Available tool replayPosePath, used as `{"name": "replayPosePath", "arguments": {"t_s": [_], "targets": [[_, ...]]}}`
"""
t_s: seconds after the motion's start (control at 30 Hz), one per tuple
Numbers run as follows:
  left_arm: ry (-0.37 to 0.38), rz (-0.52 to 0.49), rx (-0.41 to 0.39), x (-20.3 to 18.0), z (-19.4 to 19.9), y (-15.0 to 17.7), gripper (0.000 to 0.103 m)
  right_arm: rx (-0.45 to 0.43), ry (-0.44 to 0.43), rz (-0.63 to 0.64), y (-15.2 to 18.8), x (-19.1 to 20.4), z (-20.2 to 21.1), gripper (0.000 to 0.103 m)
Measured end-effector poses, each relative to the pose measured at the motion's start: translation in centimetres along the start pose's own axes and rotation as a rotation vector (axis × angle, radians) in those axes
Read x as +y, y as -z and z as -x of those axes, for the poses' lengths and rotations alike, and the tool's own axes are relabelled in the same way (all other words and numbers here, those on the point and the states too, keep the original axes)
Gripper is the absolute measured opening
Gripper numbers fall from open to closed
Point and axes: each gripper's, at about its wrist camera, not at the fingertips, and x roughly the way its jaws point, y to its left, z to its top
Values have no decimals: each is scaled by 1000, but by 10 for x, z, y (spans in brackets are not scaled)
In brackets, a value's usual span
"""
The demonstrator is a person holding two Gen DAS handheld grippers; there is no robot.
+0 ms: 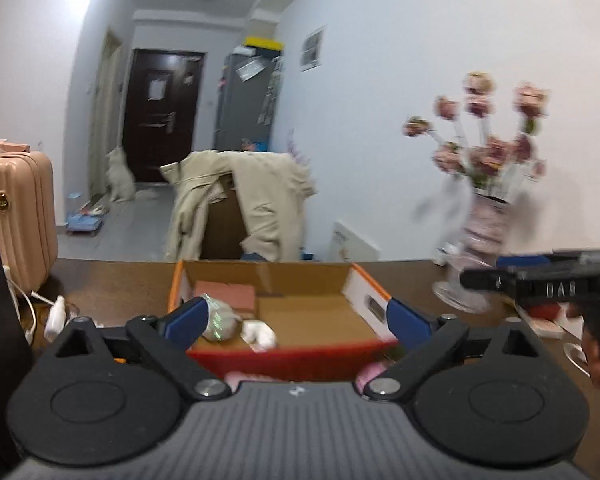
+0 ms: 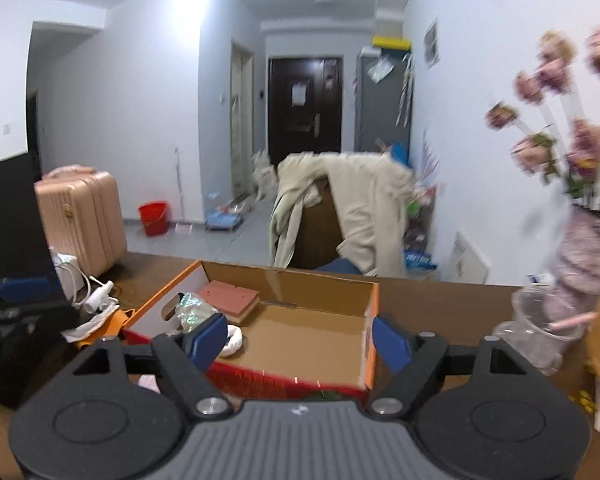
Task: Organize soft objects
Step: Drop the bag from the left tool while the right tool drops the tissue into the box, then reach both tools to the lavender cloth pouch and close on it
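Your left gripper [image 1: 296, 322] hangs with its blue pads spread wide and nothing between them, just short of the near red edge of the cardboard box [image 1: 300, 354]; your right gripper [image 2: 300, 340] is likewise wide open and empty, over the same box [image 2: 312, 320]. Inside the box, toward its left end, lie a pink sponge block [image 2: 232, 296], a crumpled clear bag [image 2: 194, 310] and a small white soft piece [image 2: 234, 340]. The box sits on the dark worktop [image 2: 440, 300], with a vase of pink flowers [image 2: 572, 264] well off to its right.
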Motion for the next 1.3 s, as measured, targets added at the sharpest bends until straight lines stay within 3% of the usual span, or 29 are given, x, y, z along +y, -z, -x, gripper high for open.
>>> {"name": "replayPosePath", "arguments": {"t_s": [0.23, 0.4, 0.6, 0.9, 1.1, 1.3], "targets": [[13, -64, -76, -27, 70, 79, 103, -107, 71, -10, 87, 27, 84, 88], [0, -42, -55, -35, 95, 127, 103, -159, 98, -91, 162, 48, 111, 93], [15, -119, -68, -46, 115, 161, 103, -126, 154, -43, 221, 66, 131, 93], [23, -118, -59, -56, 112, 164, 103, -147, 146, -9, 225, 68, 141, 93], [9, -117, -10, -58, 85, 157, 103, -118, 144, -30, 222, 57, 123, 93], [-51, -64, 26, -34, 48, 135, 102, -101, 47, -96, 198, 48, 97, 89]]}}
